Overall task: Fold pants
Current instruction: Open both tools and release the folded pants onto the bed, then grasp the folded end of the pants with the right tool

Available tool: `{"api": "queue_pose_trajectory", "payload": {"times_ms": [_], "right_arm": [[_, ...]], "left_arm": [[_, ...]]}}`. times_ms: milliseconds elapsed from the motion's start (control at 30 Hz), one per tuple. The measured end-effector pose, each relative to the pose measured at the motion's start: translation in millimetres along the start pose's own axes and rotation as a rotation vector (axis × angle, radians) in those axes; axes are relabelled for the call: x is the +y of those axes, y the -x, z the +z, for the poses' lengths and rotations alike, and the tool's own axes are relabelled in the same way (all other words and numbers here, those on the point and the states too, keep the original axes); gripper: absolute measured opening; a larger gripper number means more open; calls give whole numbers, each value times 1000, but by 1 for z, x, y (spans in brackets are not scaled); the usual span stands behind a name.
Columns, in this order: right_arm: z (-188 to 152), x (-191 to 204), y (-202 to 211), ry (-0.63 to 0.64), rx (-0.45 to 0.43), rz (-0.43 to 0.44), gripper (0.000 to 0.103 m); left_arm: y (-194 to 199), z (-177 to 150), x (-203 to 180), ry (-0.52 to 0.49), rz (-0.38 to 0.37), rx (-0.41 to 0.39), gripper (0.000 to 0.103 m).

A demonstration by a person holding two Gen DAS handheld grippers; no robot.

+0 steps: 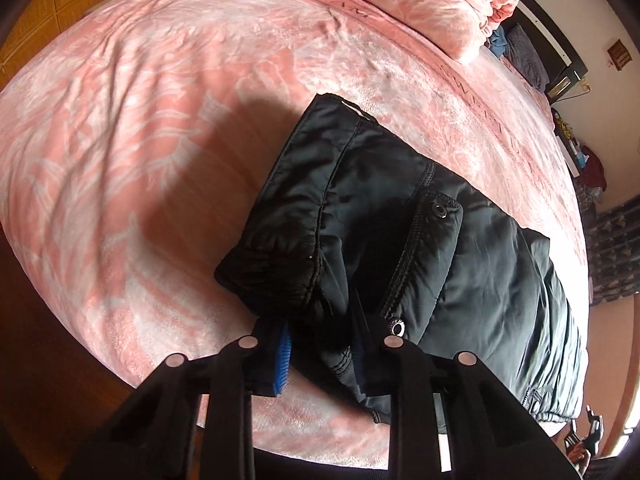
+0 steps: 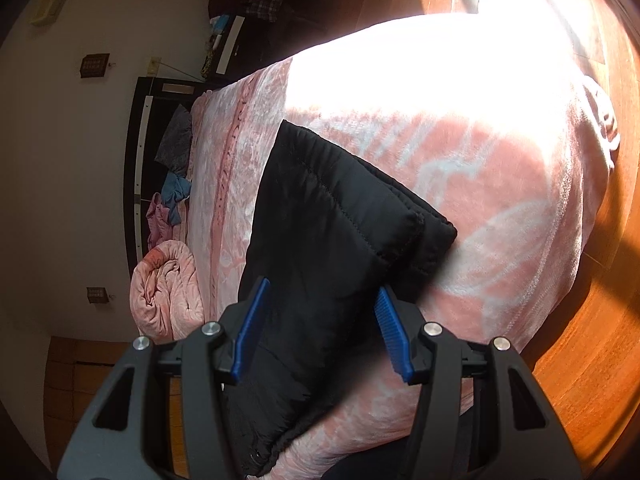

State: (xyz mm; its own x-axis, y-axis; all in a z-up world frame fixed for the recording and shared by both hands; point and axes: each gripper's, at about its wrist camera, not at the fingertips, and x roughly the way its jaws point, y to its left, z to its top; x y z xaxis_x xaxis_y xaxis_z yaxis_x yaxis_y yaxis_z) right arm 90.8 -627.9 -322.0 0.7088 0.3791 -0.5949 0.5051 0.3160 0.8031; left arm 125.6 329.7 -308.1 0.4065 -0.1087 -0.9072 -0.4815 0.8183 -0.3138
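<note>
Sunlight is falling across a bed (image 1: pixel 160 128) covered with a pink patterned blanket, with a wooden floor (image 2: pixel 600 320) showing around it and a rolled pink quilt (image 1: pixel 432 0) lying toward twelve o'clock in the left wrist view. Black padded pants (image 1: pixel 400 208) are lying on the blanket, folded into a thick bundle, with an elastic cuff at about nine o'clock of the bundle and snap buttons showing on a flap near its middle. The left gripper (image 1: pixel 320 340) is reaching in from six o'clock, and its fingers (image 1: pixel 282 364) are clenching on the near edge of the pants, the fabric bunching between the blue pads. In the right wrist view the right gripper (image 2: pixel 320 332) is hovering at six o'clock over the other end of the pants, its fingers (image 2: pixel 250 328) standing apart with the black fabric lying beneath and between them, not pressing on it. A dark headboard (image 2: pixel 136 160) with loose clothes beside it is standing at nine o'clock.
</note>
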Motion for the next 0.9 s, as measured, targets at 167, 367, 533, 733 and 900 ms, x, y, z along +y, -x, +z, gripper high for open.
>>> {"api": "queue_pose_trajectory", "payload": {"times_ms": [167, 367, 533, 733, 900], "right_arm": [[-5, 12, 6, 77, -12, -61, 6], [-5, -6, -4, 67, 1, -111, 6], [-2, -17, 13, 20, -60, -66, 24], [3, -33, 39, -28, -102, -54, 58], [1, -34, 22, -9, -73, -25, 65]], "left_arm": [[12, 8, 1, 17, 0, -30, 16], [1, 6, 2, 4, 32, 5, 16], [-3, 0, 1, -36, 37, 10, 27], [22, -15, 0, -84, -50, -91, 88], [15, -22, 4, -30, -62, -65, 90]]}}
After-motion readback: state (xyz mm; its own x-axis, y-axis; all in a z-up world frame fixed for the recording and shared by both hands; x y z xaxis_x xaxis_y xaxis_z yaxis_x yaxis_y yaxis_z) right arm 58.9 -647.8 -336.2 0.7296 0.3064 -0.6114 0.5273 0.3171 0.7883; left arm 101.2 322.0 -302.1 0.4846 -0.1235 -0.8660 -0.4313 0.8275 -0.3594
